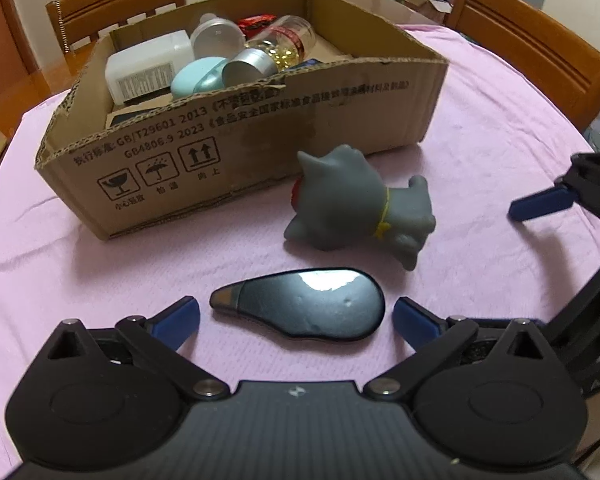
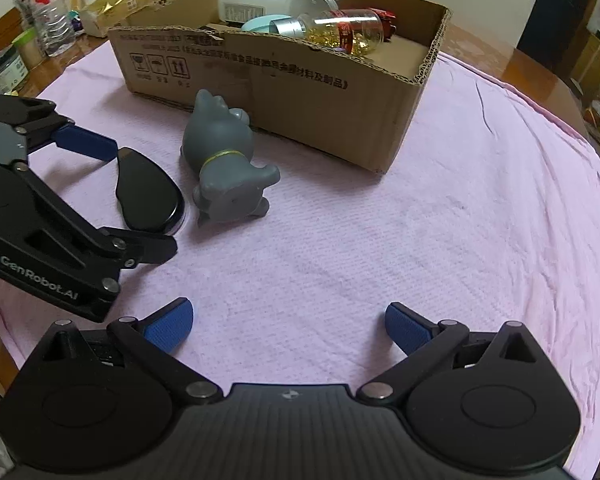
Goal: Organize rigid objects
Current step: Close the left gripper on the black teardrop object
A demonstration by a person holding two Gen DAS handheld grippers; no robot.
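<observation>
A pink textured cloth (image 1: 480, 128) covers the round table and fills most of both views. On it, in the upper middle of each frame, sits a low open brown cardboard box (image 1: 260, 120) printed with black handling symbols and text. Inside the box, toward its left end, lie a white rectangular plastic container (image 1: 148, 64), a clear plastic bottle of gold pieces with a silver cap (image 1: 272, 46), a pale teal rounded case (image 1: 198, 78) and a frosted lidded cup (image 1: 218, 36), crowded together.

The left gripper (image 1: 296, 314) takes up the bottom of the left wrist view, its blue-padded fingers (image 1: 178, 318) spread wide, one at each end of a glossy black teardrop-shaped flat object (image 1: 304, 304) that lies on the cloth between them; the pads are not pressing on it. The right gripper (image 2: 288, 324) fills the bottom of the right wrist view, also spread wide, with only bare cloth between its fingers.

A grey rubber cat-like toy with a yellow collar (image 1: 360, 204) lies on its side just in front of the box's near wall and just beyond the black object, apart from both.

In the upper left of the right wrist view, off the cloth, stand a clear water bottle (image 2: 48, 8) and a crumpled gold foil bag (image 2: 116, 0).
</observation>
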